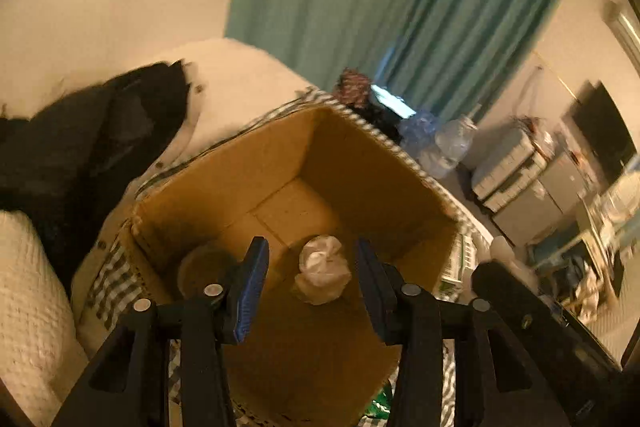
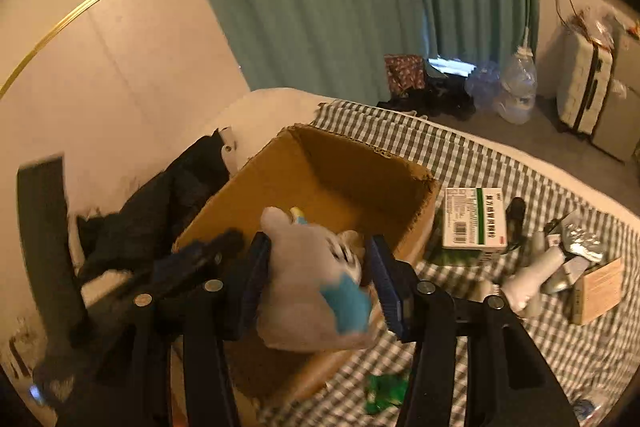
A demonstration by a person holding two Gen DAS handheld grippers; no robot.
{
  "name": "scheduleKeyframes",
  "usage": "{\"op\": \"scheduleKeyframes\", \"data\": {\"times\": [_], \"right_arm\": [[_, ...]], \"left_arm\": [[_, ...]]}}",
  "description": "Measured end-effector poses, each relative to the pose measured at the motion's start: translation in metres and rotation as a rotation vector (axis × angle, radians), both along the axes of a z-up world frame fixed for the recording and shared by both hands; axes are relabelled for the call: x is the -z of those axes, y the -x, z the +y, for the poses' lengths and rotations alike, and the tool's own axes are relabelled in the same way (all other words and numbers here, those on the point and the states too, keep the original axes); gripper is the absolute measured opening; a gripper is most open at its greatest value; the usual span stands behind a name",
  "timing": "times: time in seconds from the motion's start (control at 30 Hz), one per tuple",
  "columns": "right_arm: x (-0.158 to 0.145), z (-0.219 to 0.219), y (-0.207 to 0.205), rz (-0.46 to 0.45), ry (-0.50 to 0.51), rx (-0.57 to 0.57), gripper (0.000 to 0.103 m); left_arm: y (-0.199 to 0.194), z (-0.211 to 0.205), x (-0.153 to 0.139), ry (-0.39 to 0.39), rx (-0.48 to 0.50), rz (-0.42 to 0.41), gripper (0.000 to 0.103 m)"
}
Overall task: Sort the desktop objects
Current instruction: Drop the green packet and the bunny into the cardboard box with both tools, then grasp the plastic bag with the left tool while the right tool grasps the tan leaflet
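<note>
An open cardboard box (image 1: 224, 171) stands on a checked cloth; it also shows in the right wrist view (image 2: 332, 163). In the left wrist view a white wrapped bundle (image 1: 322, 269) and a brown roll (image 1: 200, 267) lie on the box floor. My left gripper (image 1: 312, 263) hangs open and empty over the box. My right gripper (image 2: 316, 259) is shut on a grey plush toy (image 2: 308, 291) with blue and white markings, held at the box's near edge. The left gripper shows as a dark blurred shape (image 2: 192, 259) in the right wrist view.
A green-and-white medicine box (image 2: 474, 219), a white bottle (image 2: 532, 275), a foil pack (image 2: 582, 241) and a small brown carton (image 2: 598, 287) lie on the checked cloth (image 2: 400, 143) right of the box. Dark clothing (image 2: 160, 211) lies left. Green wrapper (image 2: 386, 391) lies near.
</note>
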State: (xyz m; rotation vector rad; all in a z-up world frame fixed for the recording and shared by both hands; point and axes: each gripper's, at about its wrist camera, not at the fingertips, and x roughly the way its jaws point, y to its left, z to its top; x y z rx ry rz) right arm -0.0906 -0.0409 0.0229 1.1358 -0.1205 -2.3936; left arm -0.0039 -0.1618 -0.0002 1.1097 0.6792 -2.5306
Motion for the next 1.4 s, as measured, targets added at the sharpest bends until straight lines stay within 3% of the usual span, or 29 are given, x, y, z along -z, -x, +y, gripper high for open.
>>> {"op": "scheduleKeyframes", "data": {"times": [0.03,0.07,0.1,0.23,0.43,0.7,0.87,1.07,1.2,1.4], "right_arm": [[0.001,0.002,0.003,-0.008,0.006,0.013,0.071],[0.001,0.006,0.006,-0.010,0.016,0.026,0.085],[-0.001,0.016,0.006,0.005,0.030,0.055,0.086],[-0.011,0.057,-0.003,0.060,0.012,0.119,0.086],[-0.016,0.162,-0.027,0.090,-0.059,0.265,0.087],[0.024,0.283,-0.055,0.018,-0.012,0.482,0.088],[0.050,0.306,-0.050,-0.036,0.030,0.547,0.088],[0.075,0.307,-0.031,-0.070,0.009,0.514,0.088],[0.099,0.309,-0.017,-0.127,0.021,0.524,0.088],[0.123,0.316,0.005,-0.129,0.002,0.575,0.088]], "left_arm": [[0.000,-0.005,0.004,-0.008,-0.026,-0.004,0.072],[0.000,-0.007,0.006,-0.010,-0.045,-0.006,0.081],[0.000,-0.008,0.007,-0.012,-0.057,0.003,0.089],[0.006,0.008,0.007,0.011,0.004,0.032,0.090],[0.010,0.071,-0.004,0.059,0.181,0.090,0.097],[0.008,0.161,0.012,0.092,0.394,-0.003,0.099],[0.019,0.202,0.036,0.015,0.457,-0.092,0.099],[0.033,0.229,0.059,0.126,0.444,-0.112,0.099],[0.043,0.234,0.069,0.144,0.412,-0.090,0.099],[0.059,0.245,0.082,0.166,0.415,-0.071,0.099]]}}
